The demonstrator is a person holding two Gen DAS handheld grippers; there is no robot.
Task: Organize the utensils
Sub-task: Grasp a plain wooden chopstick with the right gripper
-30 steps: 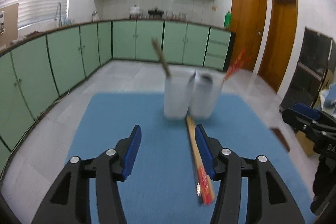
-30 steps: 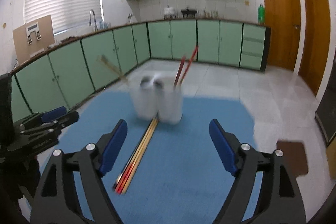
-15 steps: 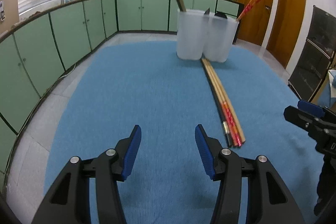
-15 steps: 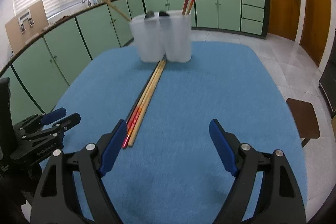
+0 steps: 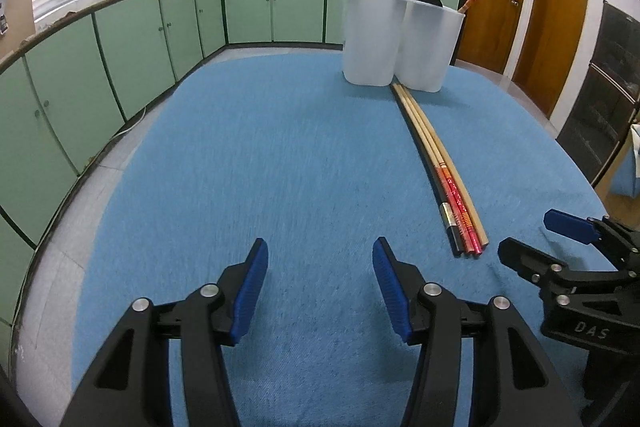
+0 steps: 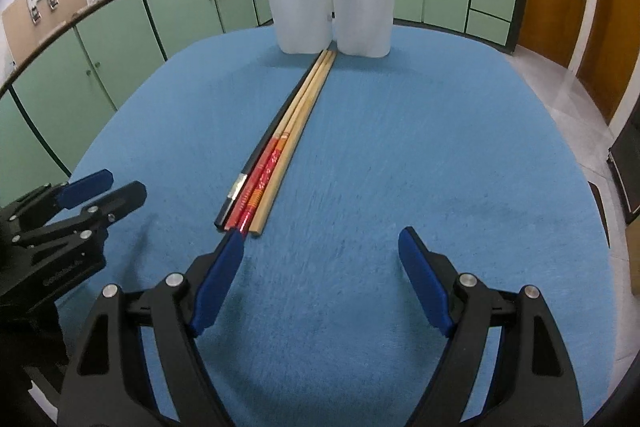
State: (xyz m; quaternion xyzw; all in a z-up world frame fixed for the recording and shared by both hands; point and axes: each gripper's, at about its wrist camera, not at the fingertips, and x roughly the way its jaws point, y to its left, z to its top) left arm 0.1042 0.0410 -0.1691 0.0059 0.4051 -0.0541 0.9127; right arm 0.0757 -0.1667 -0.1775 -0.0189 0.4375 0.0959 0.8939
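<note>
Several chopsticks (image 5: 438, 163) lie side by side on the blue cloth: a black one, red patterned ones and a plain wooden one; they also show in the right wrist view (image 6: 280, 147). Two white cups stand at their far end. The left cup (image 5: 370, 37) (image 6: 298, 7) holds wooden and dark chopsticks. The right cup (image 5: 430, 45) (image 6: 364, 5) holds red chopsticks. Dark spoon tips show between the cups. My left gripper (image 5: 320, 287) is open and empty, left of the chopsticks' near ends. My right gripper (image 6: 320, 279) is open and empty just behind those ends.
The blue cloth (image 5: 260, 155) covers a table. Green kitchen cabinets (image 5: 120, 39) run along the left and back. Wooden doors (image 5: 556, 11) stand at the right. The right gripper also shows at the lower right of the left wrist view (image 5: 560, 251).
Both grippers have pulled back from the cups and dropped low over the cloth near the chopsticks' near ends. Both stay open.
</note>
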